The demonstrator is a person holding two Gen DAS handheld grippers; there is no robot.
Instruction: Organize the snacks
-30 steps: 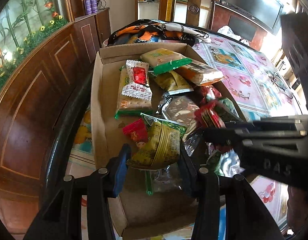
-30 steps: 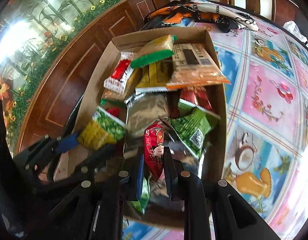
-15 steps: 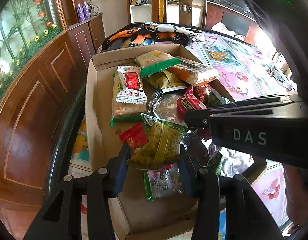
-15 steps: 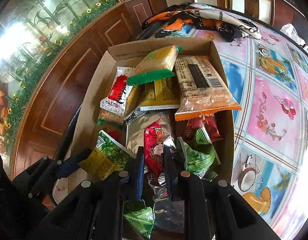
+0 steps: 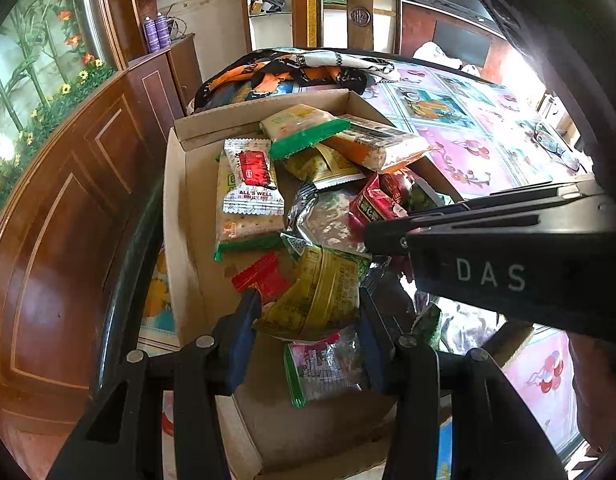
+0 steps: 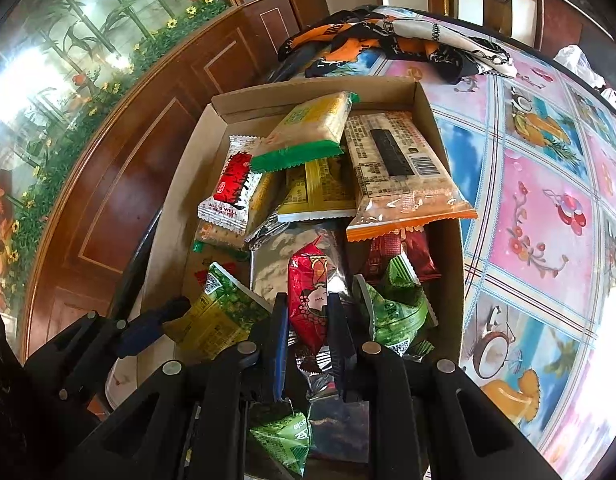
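- The left claw [image 5: 308, 312] pinches a yellow-green snack bag [image 5: 319, 296] between its blue pads, just above the near end of the cardboard box [image 5: 176, 208].
- The right claw [image 6: 308, 320] is squeezed narrow on a red snack pack [image 6: 308, 300], holding it up over the pile.
- Both bags look lifted so they can be sorted.
- More snacks lie heaped in the box, which sits on the picture-covered counter [image 6: 547, 216].
- A big orange-edged pack [image 6: 399, 172] rests at the far right.
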